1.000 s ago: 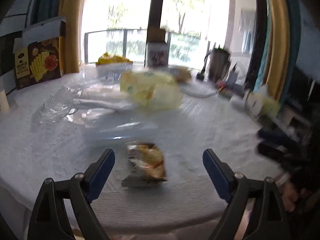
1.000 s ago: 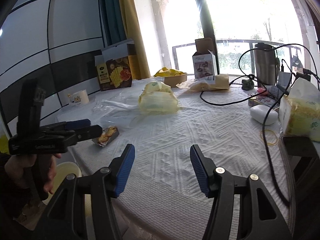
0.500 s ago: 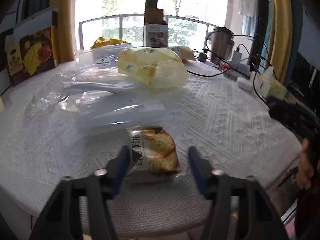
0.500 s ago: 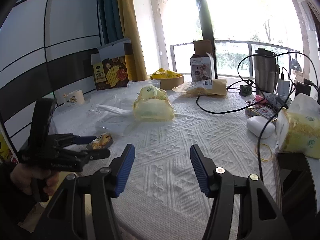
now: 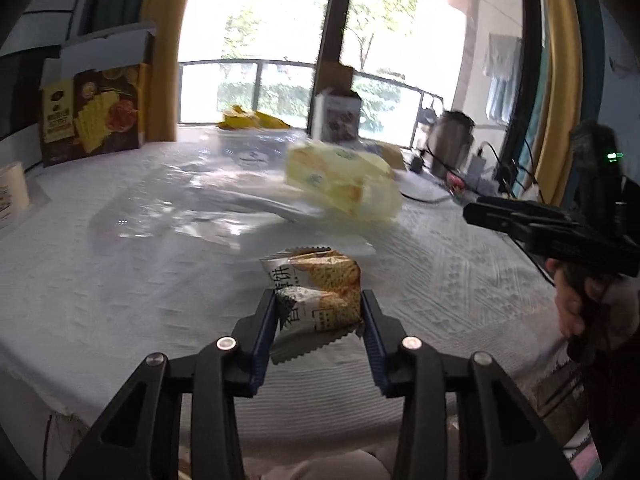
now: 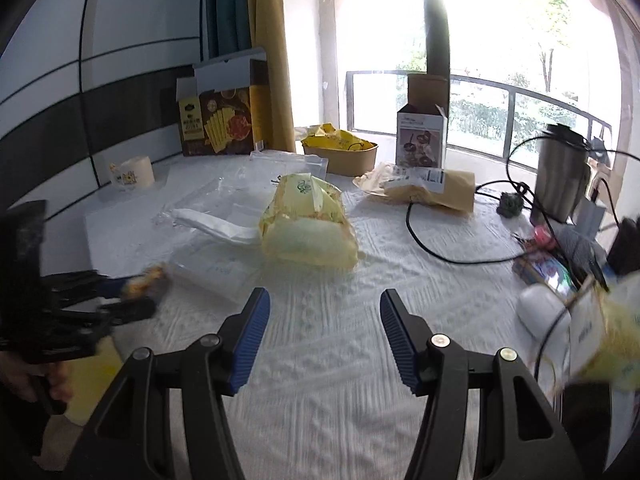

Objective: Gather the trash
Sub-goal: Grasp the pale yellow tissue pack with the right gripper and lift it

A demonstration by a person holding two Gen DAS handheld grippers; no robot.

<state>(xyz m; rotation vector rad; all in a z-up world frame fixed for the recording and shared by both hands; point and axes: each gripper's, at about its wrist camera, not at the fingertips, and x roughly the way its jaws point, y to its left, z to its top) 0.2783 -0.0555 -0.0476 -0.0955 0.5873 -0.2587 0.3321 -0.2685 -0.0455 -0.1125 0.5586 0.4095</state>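
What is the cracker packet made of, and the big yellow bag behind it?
The cracker packet looks like thin printed plastic film: crinkly, with zigzag sealed edges. The yellow bag seems soft, see-through plastic, wrinkled and a bit shiny. Neither is certain from looks alone.

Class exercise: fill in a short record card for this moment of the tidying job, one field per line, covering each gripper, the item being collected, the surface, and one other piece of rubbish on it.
left gripper: jaws have just been closing, pads on both sides of the cracker packet
cracker packet: small sealed snack wrapper, near the front table edge
right gripper: open, nothing between its fingers
surface: table under a white textured cloth
other rubbish: crumpled yellow plastic bag, mid-table
held: packet clamped; whether it is lifted cannot be told
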